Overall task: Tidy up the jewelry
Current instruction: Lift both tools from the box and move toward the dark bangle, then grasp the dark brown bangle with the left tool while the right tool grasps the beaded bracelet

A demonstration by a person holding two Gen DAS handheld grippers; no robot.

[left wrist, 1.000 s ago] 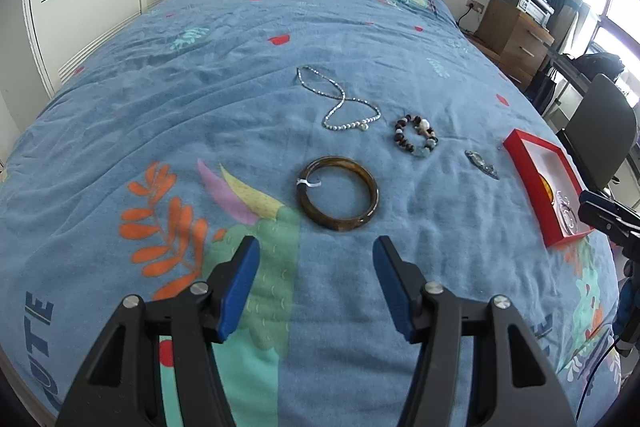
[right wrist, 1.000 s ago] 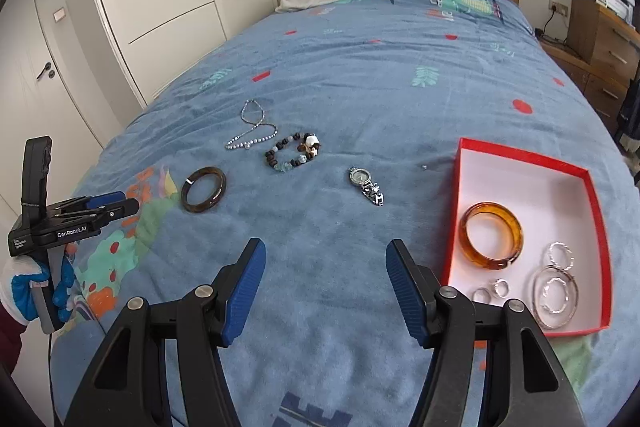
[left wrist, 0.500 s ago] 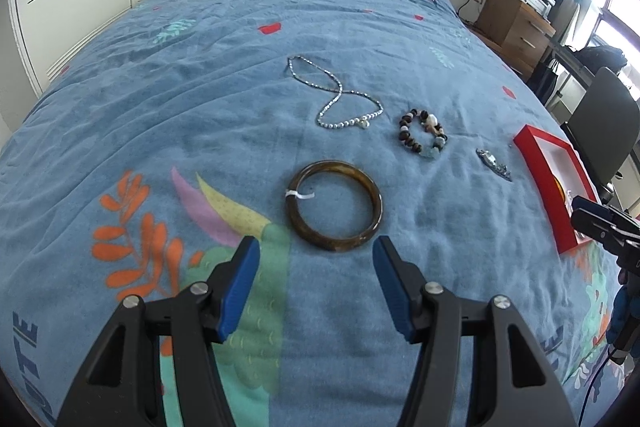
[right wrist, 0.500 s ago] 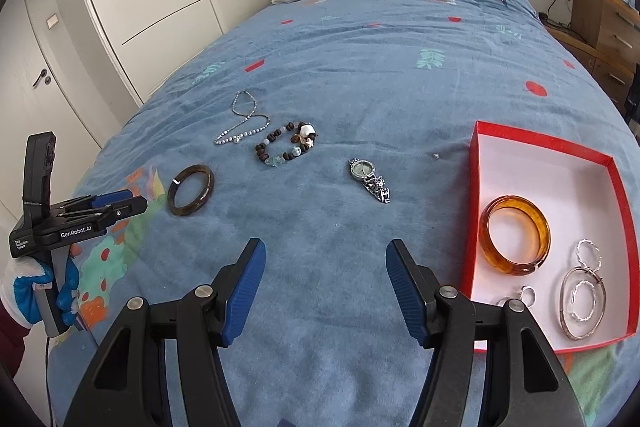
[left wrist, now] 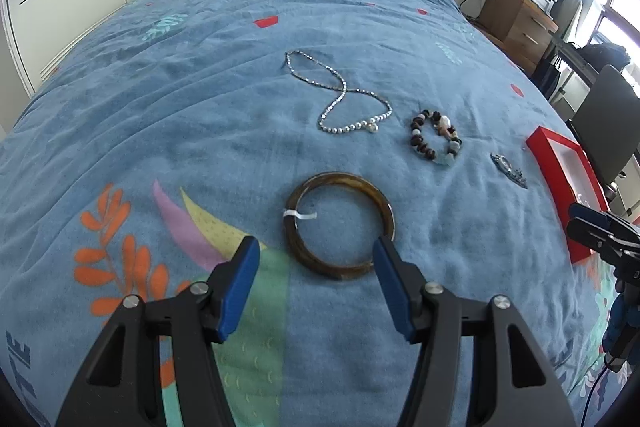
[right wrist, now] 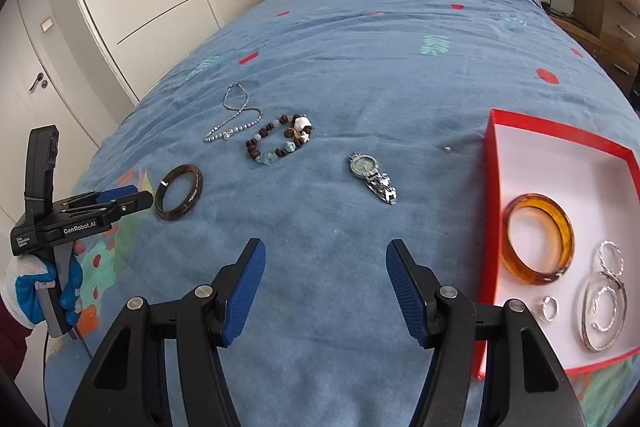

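Brown and dark, the bangle (left wrist: 340, 225) lies flat on the blue bedspread (left wrist: 200, 115), and I hold my left gripper (left wrist: 316, 279) low just in front of it. Its jaws are wide open and hold nothing. The near part of the ring sits between the two blue pads, and the right pad appears to be at the rim, but I cannot tell if it touches. I keep the opening this wide because the bangle is broad, so I judge that I must take only one side of its band.

My right gripper (right wrist: 325, 287) is also open and empty. It hovers over bare bedspread, just beside the red box (right wrist: 490, 187), which already holds an amber bangle (right wrist: 538, 239) and some silver rings (right wrist: 604, 311). This tells me where the loose pieces should go.

Further away on the bed are the silver necklace (left wrist: 344, 99), the beaded bracelet (left wrist: 436, 141) and the watch (right wrist: 372, 177), well apart from each other, so each one can be picked alone. A white tag (left wrist: 300, 214) is tied on the brown bangle; I think the pads should avoid it.
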